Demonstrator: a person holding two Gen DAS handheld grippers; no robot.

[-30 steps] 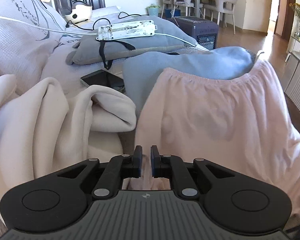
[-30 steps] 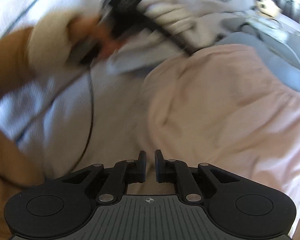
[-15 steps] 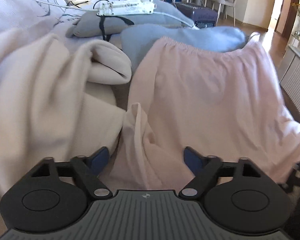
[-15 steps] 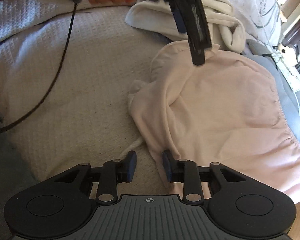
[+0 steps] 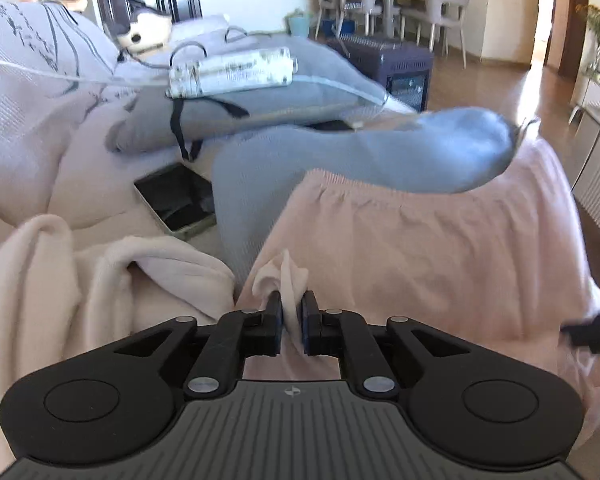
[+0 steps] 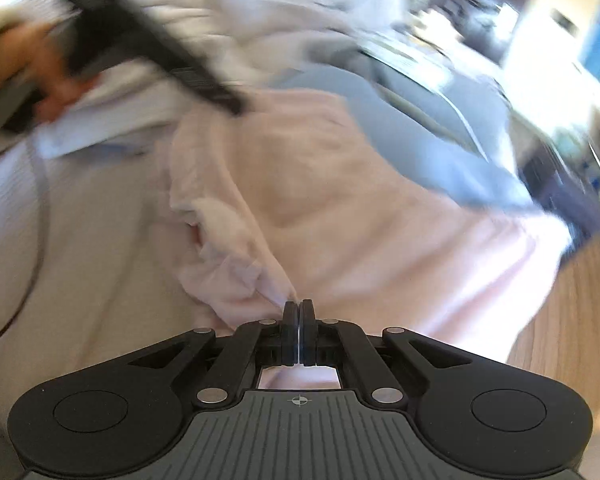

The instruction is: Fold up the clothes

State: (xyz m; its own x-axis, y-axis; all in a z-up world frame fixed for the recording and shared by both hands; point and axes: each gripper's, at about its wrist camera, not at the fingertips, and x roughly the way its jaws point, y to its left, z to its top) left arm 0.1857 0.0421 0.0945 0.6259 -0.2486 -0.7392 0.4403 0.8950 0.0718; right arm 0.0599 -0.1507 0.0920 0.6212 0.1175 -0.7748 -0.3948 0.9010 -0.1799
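Left gripper [image 5: 291,312] pinching a raised fold of the pink garment [image 5: 440,248], right gripper [image 6: 298,320] just snapped together on the garment's near edge, pink garment spread over the bed beside a cream blanket [image 5: 80,280], no readable writing.

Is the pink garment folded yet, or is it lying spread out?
Mostly spread, not folded. The pink garment lies open across the bed; only its near edge is bunched, pinched by the left gripper and right gripper.
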